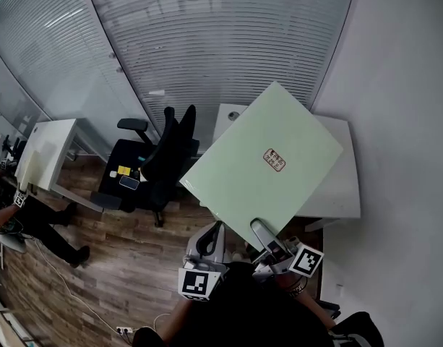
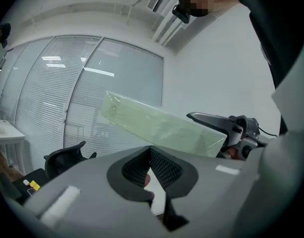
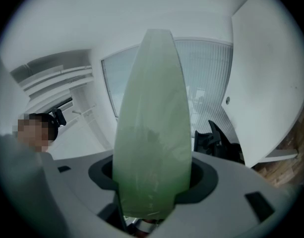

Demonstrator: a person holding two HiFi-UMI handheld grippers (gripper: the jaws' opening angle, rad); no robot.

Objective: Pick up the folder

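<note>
A pale green folder (image 1: 264, 161) with a small red label hangs tilted in the air over the white desk (image 1: 344, 186). My right gripper (image 1: 263, 231) is shut on its near edge, low in the head view. In the right gripper view the folder (image 3: 152, 133) stands edge-on between the jaws of that gripper (image 3: 152, 182) and fills the middle. My left gripper (image 1: 209, 241) is just left of the right one, apart from the folder. Its pads (image 2: 151, 150) appear to meet with nothing between them. The left gripper view shows the folder (image 2: 161, 128) and the right gripper (image 2: 226, 128) beyond.
A black office chair (image 1: 163, 157) stands left of the desk, with small yellow and dark items (image 1: 123, 173) on its seat. A second white desk (image 1: 44, 150) and a person (image 1: 33, 223) are at the far left. A white wall (image 1: 402, 121) runs along the right.
</note>
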